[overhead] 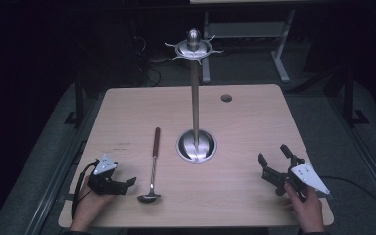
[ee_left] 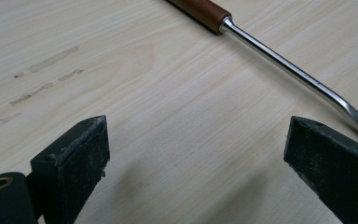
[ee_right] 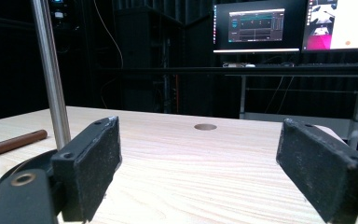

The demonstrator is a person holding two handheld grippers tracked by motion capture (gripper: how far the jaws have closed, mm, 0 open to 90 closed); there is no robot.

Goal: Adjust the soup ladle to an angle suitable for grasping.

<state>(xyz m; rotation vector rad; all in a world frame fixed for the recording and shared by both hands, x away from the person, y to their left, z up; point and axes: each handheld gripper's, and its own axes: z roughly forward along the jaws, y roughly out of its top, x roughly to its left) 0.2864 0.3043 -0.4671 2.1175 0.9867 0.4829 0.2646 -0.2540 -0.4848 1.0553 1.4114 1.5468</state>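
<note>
Ladle (overhead: 152, 166) lies flat on the light wooden tabletop (overhead: 245, 117), left of centre in the high view, with its brown wooden grip pointing away from the person and its small steel bowl nearest the front edge. The left tool (overhead: 129, 182) rests low at the front left corner, held in the person's left hand (overhead: 89, 205), its tips pointing toward the ladle's bowl and stopping just beside it without touching. In the left gripper view its two black jaws stand wide apart with bare wood between them; the ladle's shiny shaft (ee_left: 284, 65) runs slantwise above the right jaw, and the brown grip (ee_left: 200, 10) shows at the top edge. Nothing is held there.

The right tool (overhead: 274, 159) sits near the front right corner in the person's right hand (overhead: 306, 208), lifted a little and angled toward the middle of the tabletop. Its jaws are also spread wide and hold nothing; the right gripper view shows bare wood between them.

A tall steel utensil stand (overhead: 195, 98) rises from a round domed base at the tabletop's centre, with a ring of hooks at its top. It stands between the two tools, well apart from each. A small round hole (overhead: 226, 98) marks the tabletop's far side.
</note>
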